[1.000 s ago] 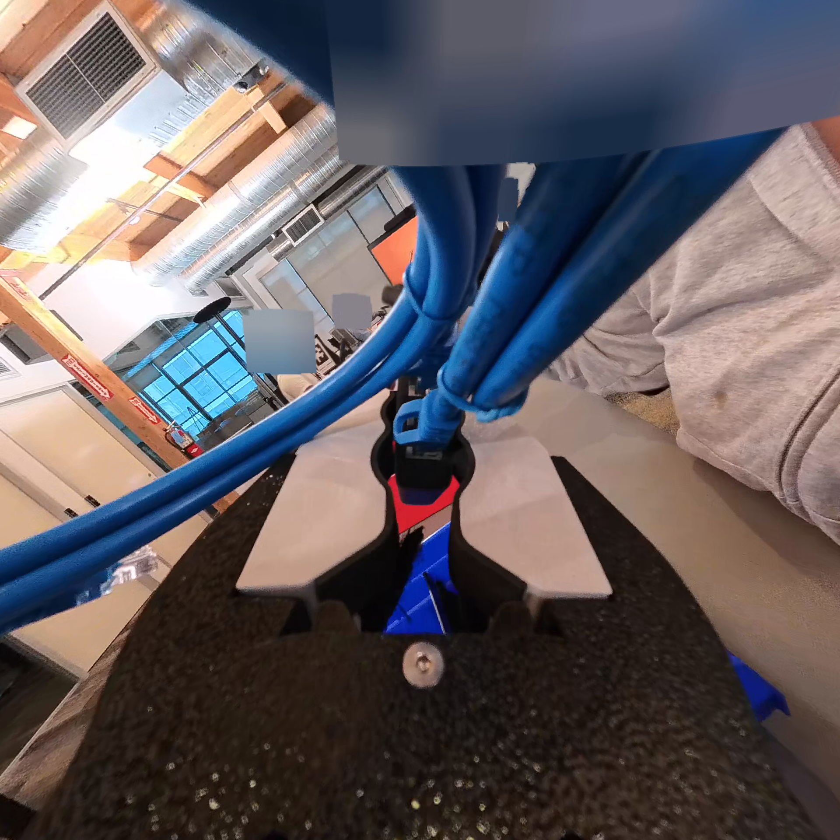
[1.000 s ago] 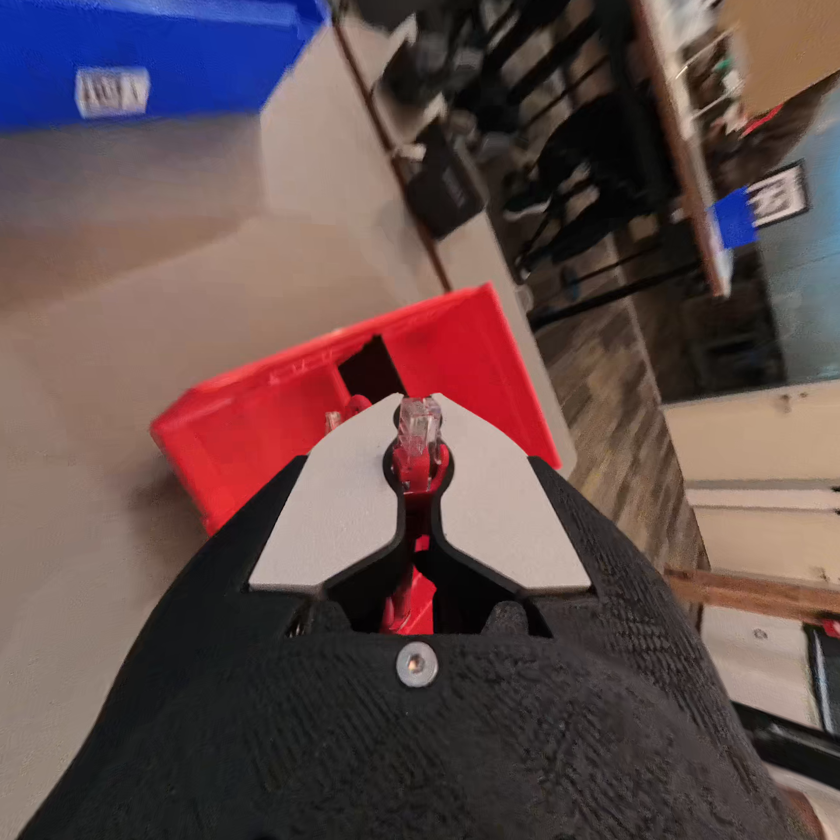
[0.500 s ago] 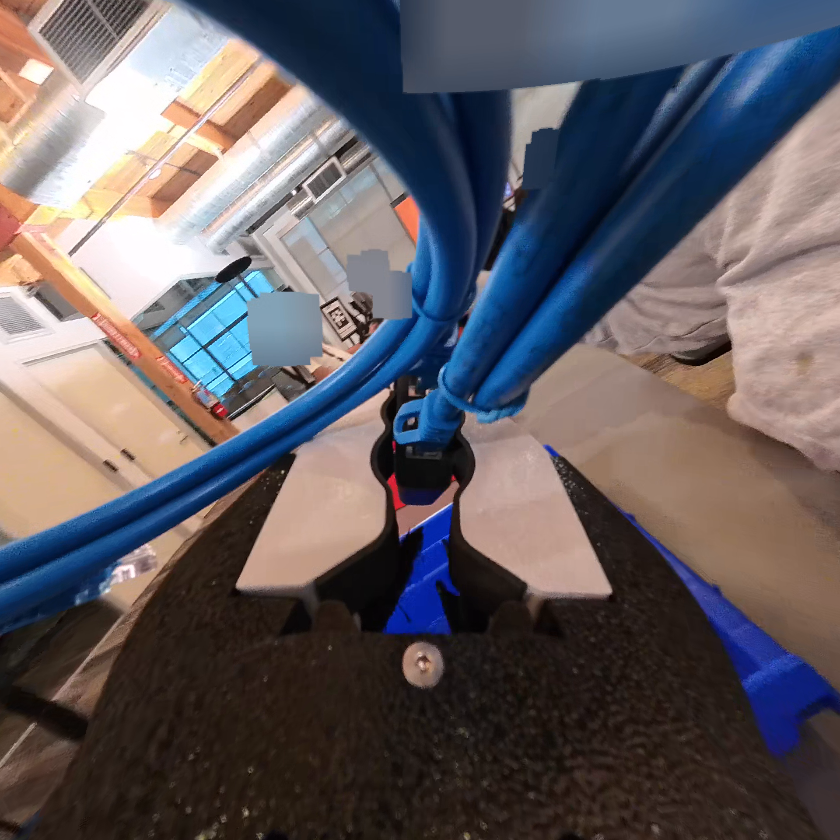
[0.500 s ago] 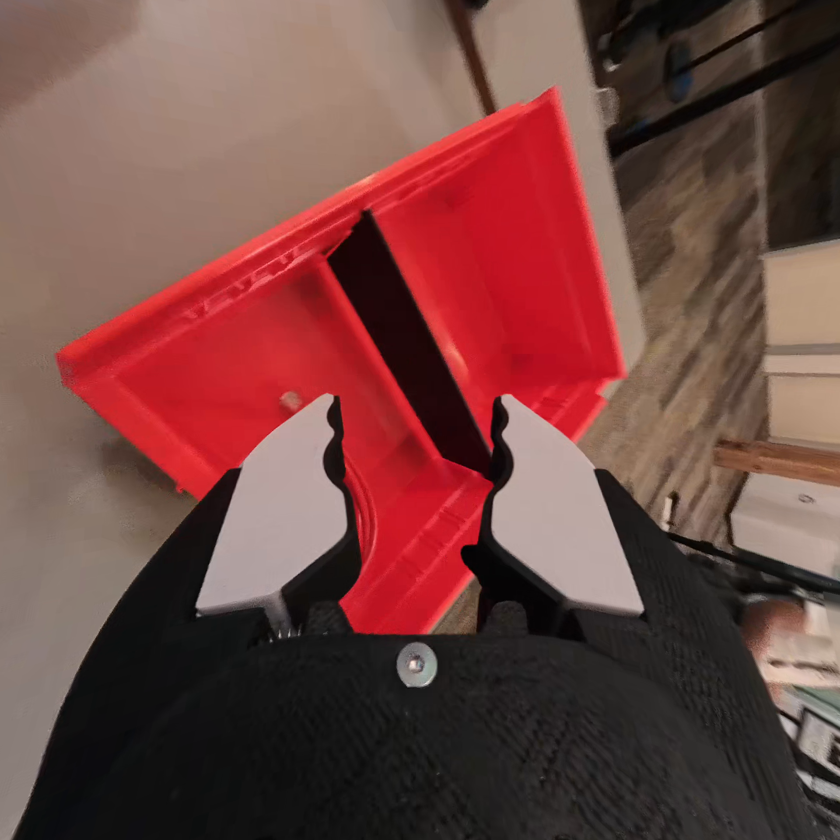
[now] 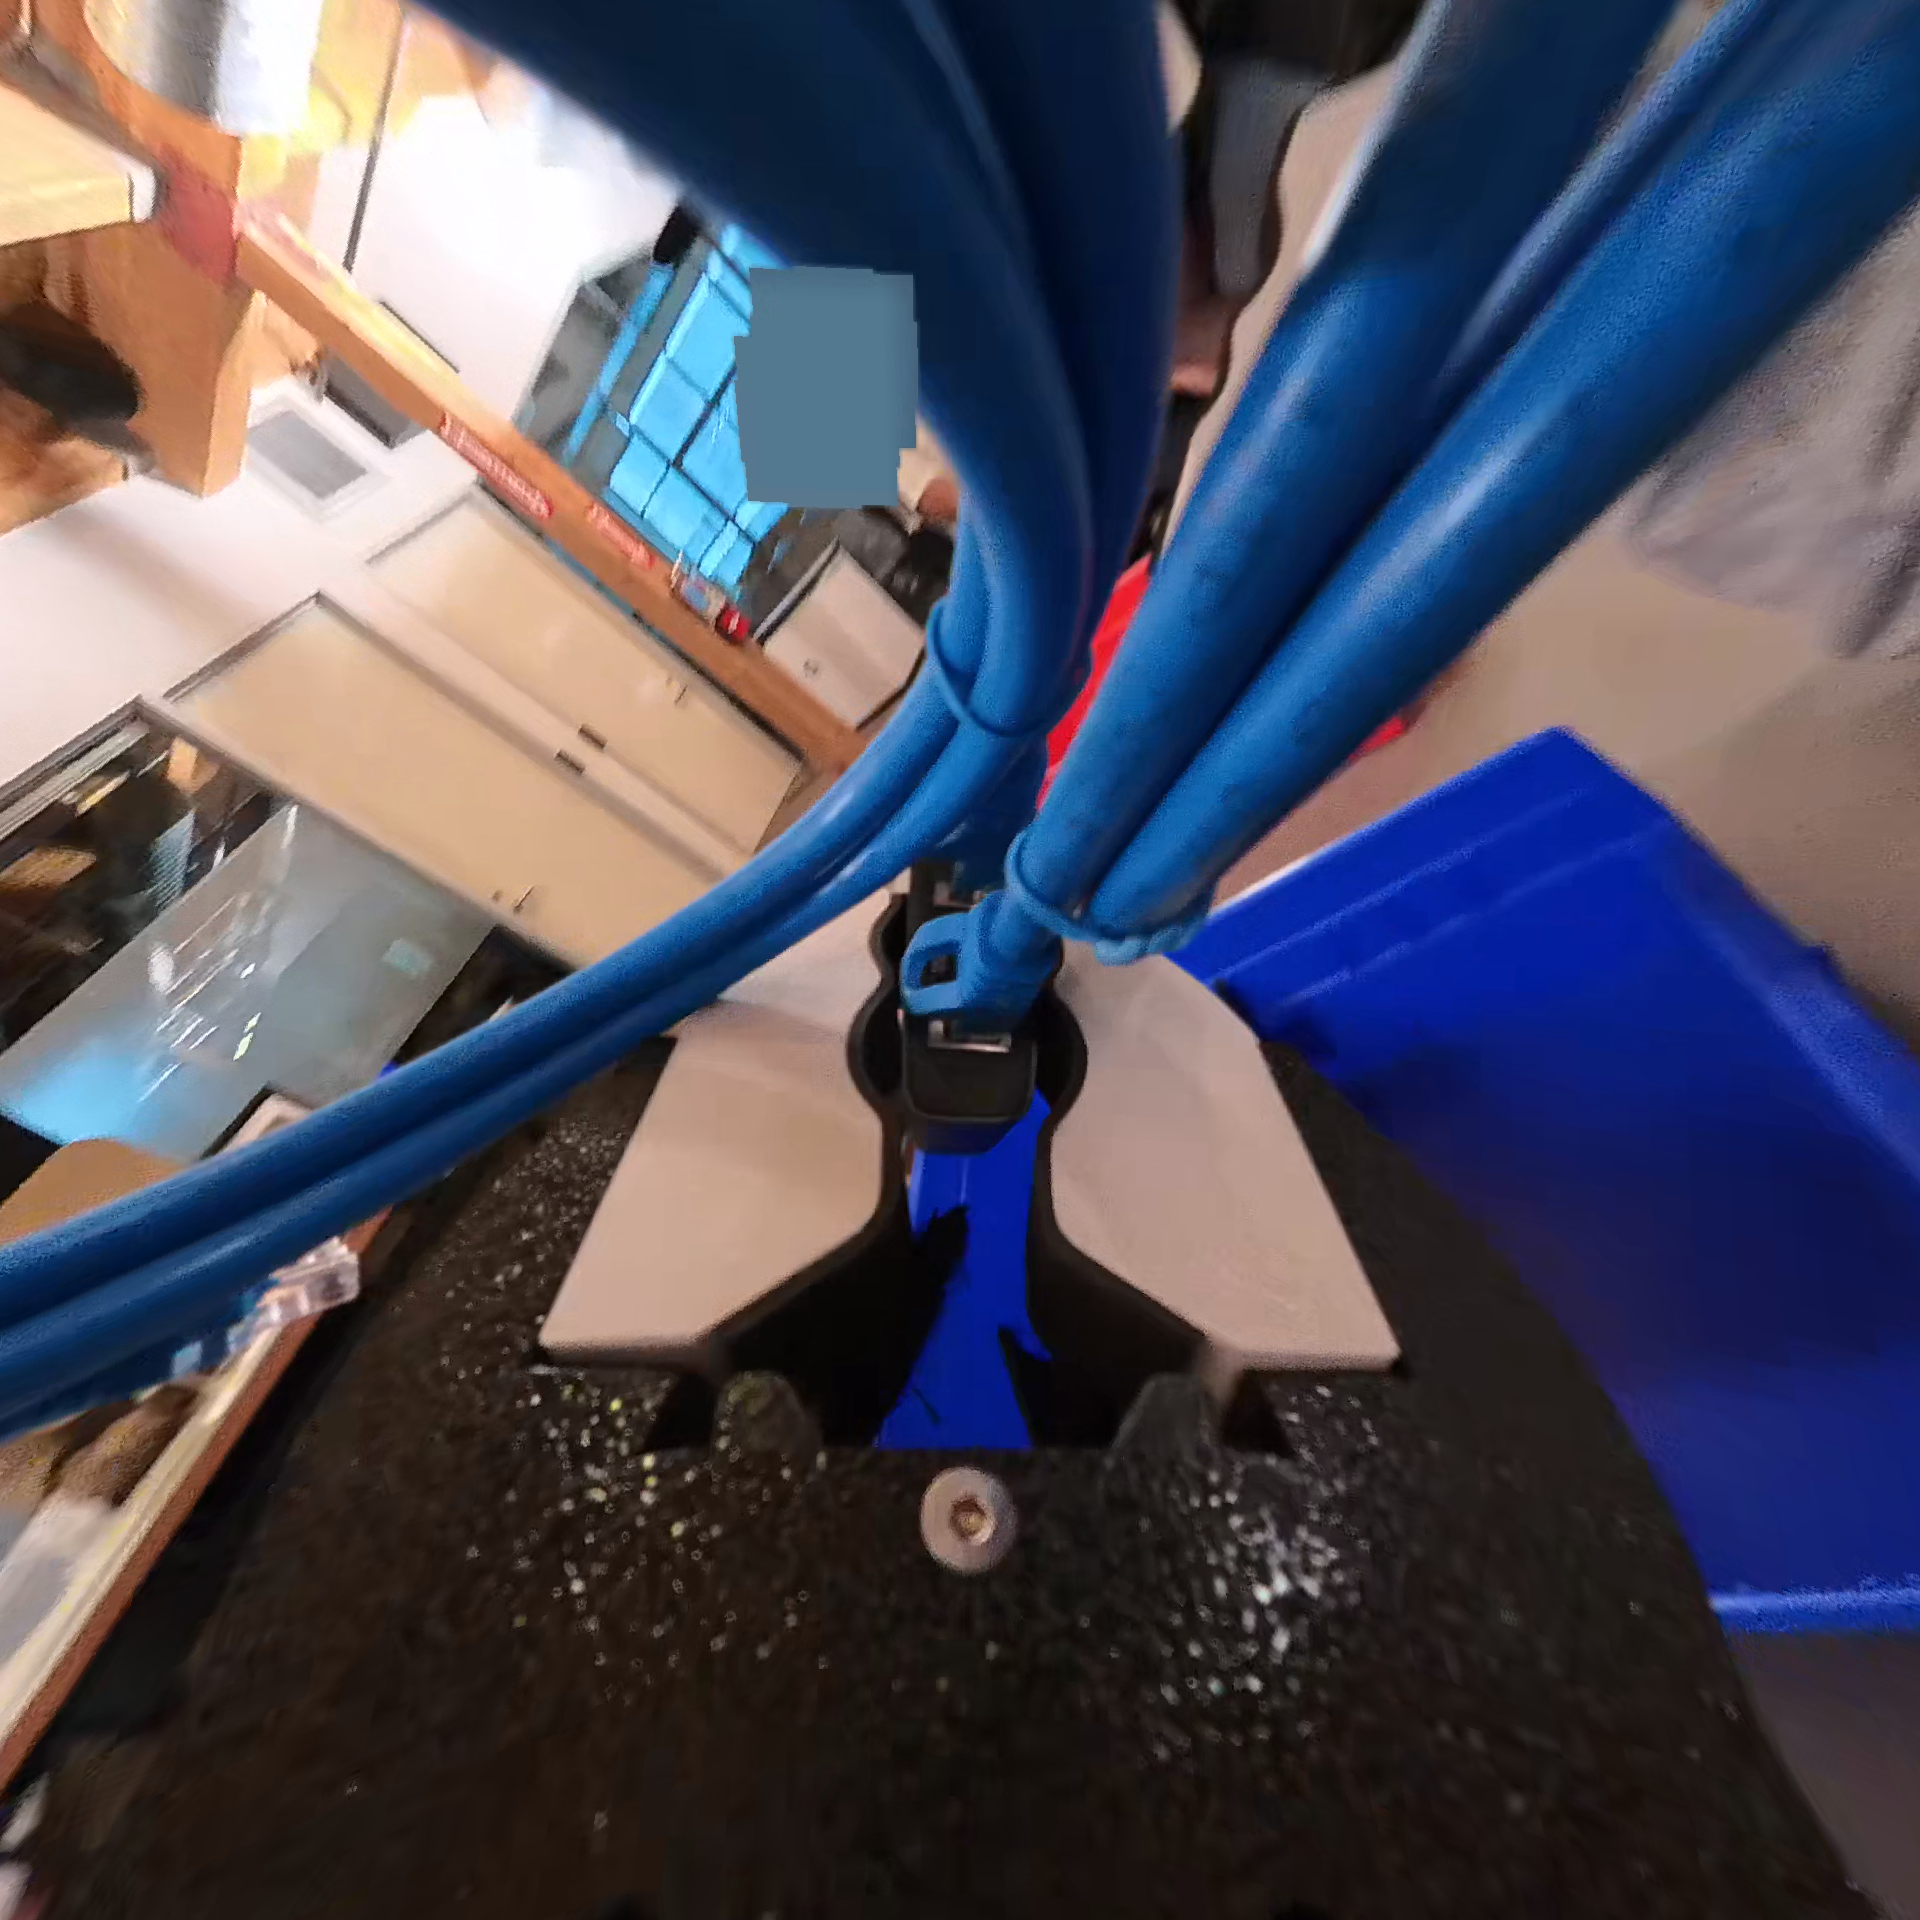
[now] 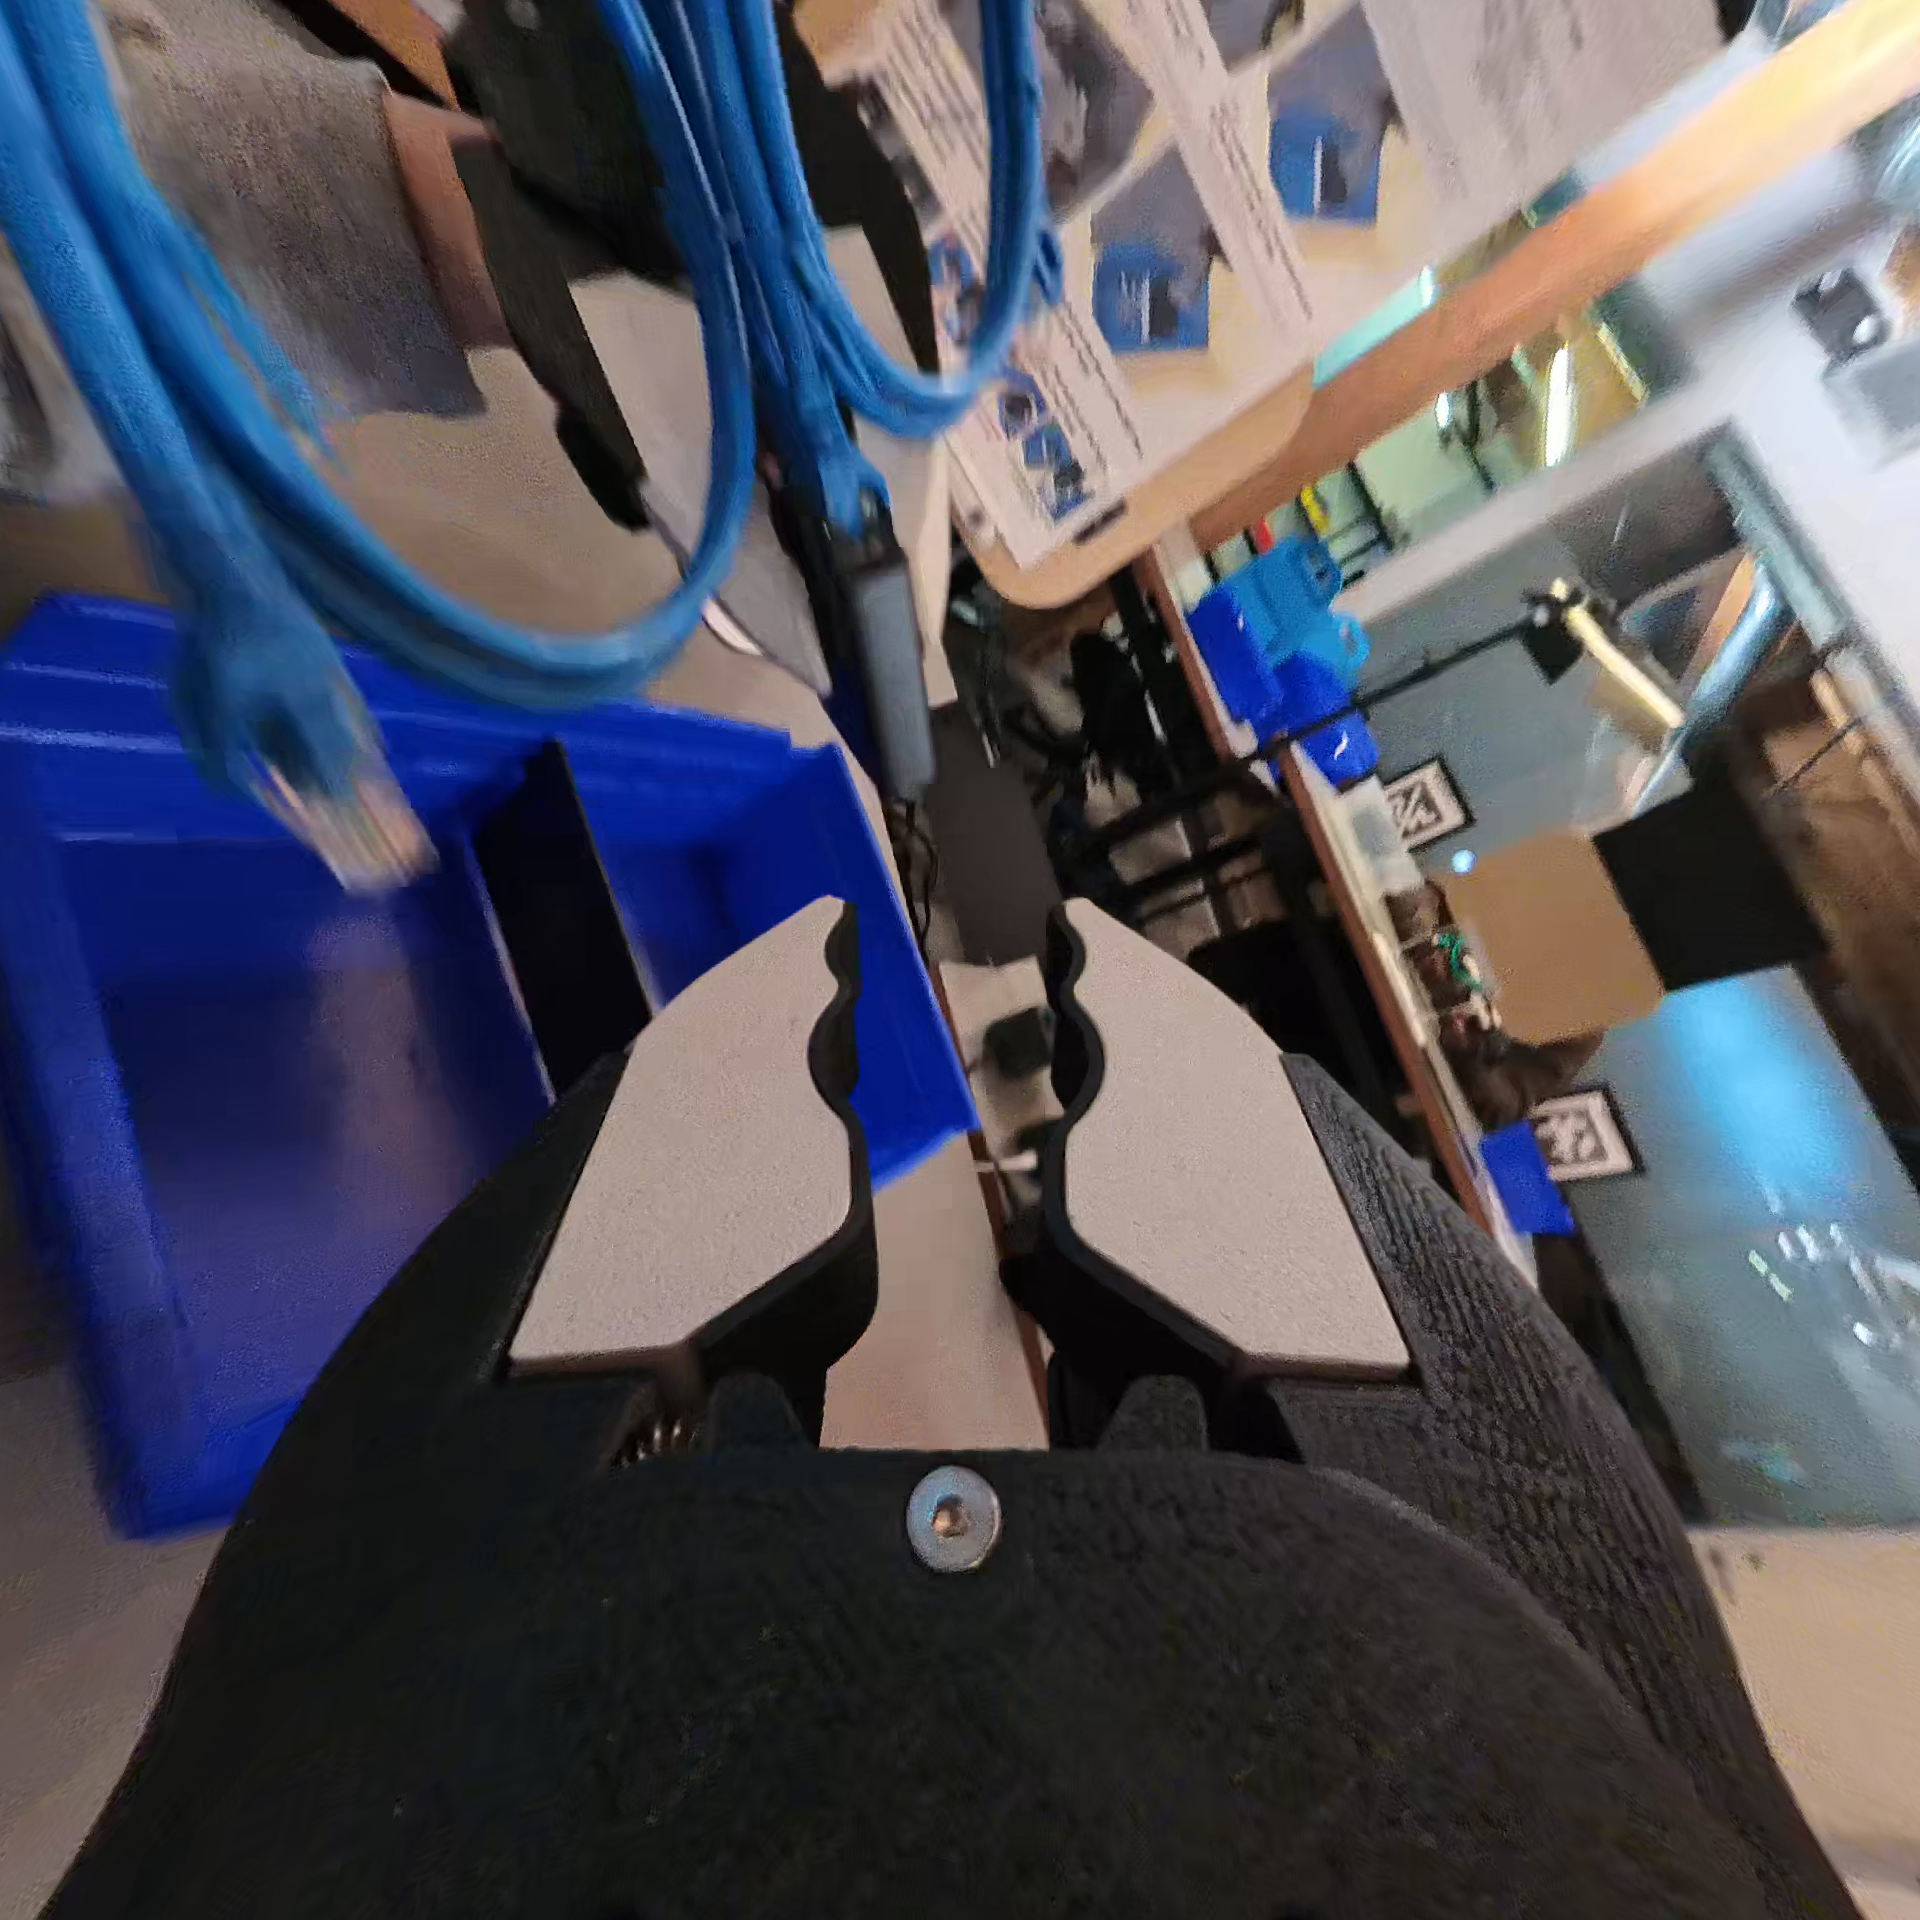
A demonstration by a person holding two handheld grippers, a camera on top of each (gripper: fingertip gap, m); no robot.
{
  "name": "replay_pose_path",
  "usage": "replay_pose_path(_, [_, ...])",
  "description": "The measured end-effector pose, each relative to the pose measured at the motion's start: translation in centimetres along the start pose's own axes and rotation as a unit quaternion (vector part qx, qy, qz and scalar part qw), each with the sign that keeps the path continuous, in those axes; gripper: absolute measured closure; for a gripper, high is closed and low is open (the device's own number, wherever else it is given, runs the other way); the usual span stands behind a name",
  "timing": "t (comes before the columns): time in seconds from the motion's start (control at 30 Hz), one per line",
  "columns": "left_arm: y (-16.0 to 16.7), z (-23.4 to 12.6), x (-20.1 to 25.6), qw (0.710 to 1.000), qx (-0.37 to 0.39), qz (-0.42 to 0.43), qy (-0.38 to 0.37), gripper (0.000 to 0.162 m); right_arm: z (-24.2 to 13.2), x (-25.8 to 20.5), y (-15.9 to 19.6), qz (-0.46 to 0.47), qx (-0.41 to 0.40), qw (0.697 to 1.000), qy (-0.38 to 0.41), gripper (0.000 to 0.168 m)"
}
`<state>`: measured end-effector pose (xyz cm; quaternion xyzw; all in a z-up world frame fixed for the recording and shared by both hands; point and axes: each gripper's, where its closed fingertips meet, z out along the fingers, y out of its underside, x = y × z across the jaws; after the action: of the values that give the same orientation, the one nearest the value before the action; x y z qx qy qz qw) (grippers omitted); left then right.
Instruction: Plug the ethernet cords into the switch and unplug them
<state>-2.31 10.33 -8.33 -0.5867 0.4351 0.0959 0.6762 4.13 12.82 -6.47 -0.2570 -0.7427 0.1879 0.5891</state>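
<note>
My left gripper (image 5: 966, 997) is shut on a bundle of blue network cable (image 5: 1226, 675), gripping it at a black connector piece (image 5: 966, 1070) between the jaws. The cable loops hang close to the camera, with a clear plug (image 5: 301, 1288) at lower left. A blue bin (image 5: 1558, 1039) lies below and to the right of the left gripper. My right gripper (image 6: 951, 935) is open and empty, over the right edge of the blue bin (image 6: 260, 1039), which has a black divider (image 6: 551, 904). The blue cable bundle (image 6: 665, 416) and its plug (image 6: 343, 810) dangle above the bin.
A red bin (image 5: 1101, 665) peeks out behind the cables in the left wrist view. A grey table top (image 6: 935, 1340) carries the bins. A wooden shelf with printed sheets (image 6: 1143, 312) and cluttered benches (image 6: 1351, 831) stand beyond. A person's grey clothing (image 5: 1766, 468) is at right. Spacing between my two grippers at the tips: around 8 cm.
My right gripper opened, released a red cable into the red bin, then swung away to the blue bin. My left gripper carried the blue cable bundle over the blue bin.
</note>
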Motion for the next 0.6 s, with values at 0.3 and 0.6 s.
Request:
replay_pose_path(0.3, [0.2,0.2,0.7,0.998,-0.041,0.057,0.006,0.141,3.8,-2.1,-1.5,-0.087,0.072,0.993,-0.018,0.138])
replay_pose_path(0.6, [-0.4,0.7,2.8,0.993,-0.063,0.068,0.069,0.141,5.1,-4.3,-3.0,-0.122,0.114,0.985,-0.046,0.141])
